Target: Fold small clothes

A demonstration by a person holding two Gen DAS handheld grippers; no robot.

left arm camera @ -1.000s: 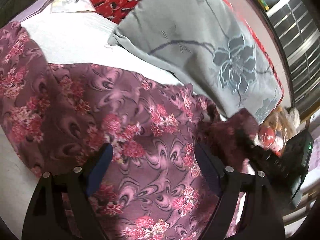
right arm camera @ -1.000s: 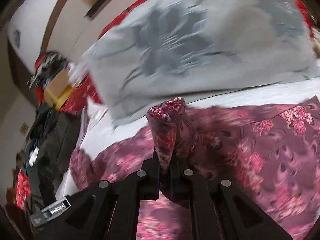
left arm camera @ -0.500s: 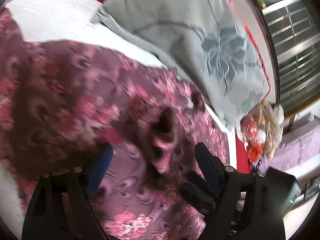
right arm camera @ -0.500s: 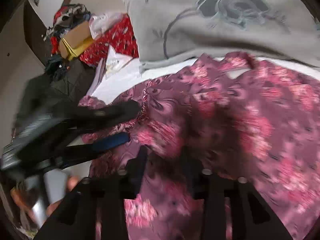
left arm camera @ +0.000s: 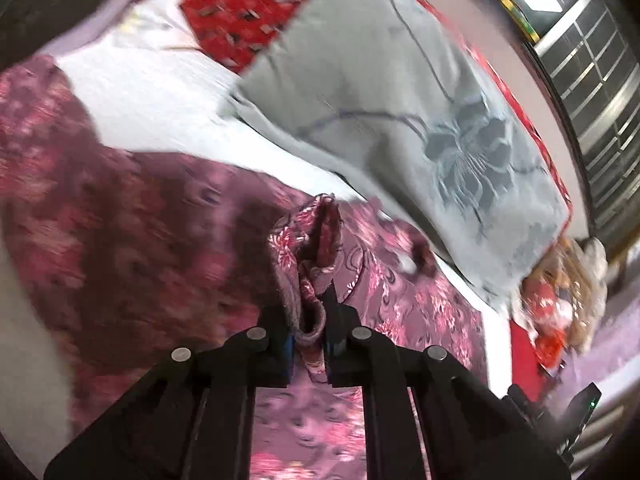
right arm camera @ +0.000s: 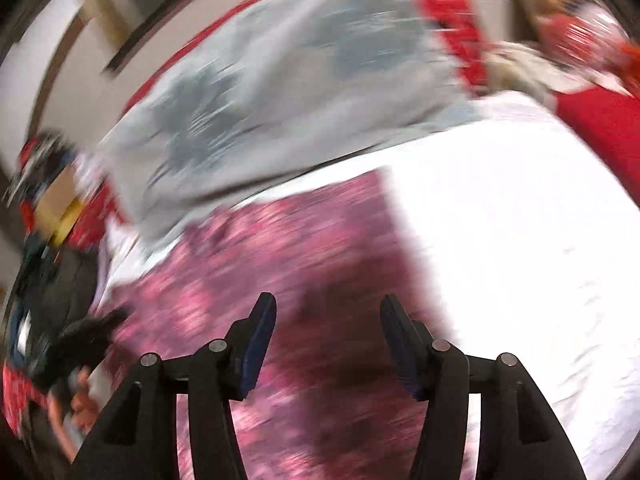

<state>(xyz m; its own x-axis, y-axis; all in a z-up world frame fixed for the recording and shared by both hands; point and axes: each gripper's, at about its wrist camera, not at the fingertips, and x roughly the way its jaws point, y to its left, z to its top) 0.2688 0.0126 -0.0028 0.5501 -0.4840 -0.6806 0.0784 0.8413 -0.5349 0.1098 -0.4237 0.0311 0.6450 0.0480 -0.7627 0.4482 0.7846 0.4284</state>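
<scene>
While my L gripper pinches a bunched fold of the maroon floral garment, my R gripper hangs spread apart above its blurred, probably flat cloth.

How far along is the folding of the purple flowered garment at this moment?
Early stage. The floral garment lies mostly spread on the white sheet; no finished fold shows. In hand: the left gripper pinches a bunched edge. The right gripper is open, holding nothing. The folding itself is left.
</scene>
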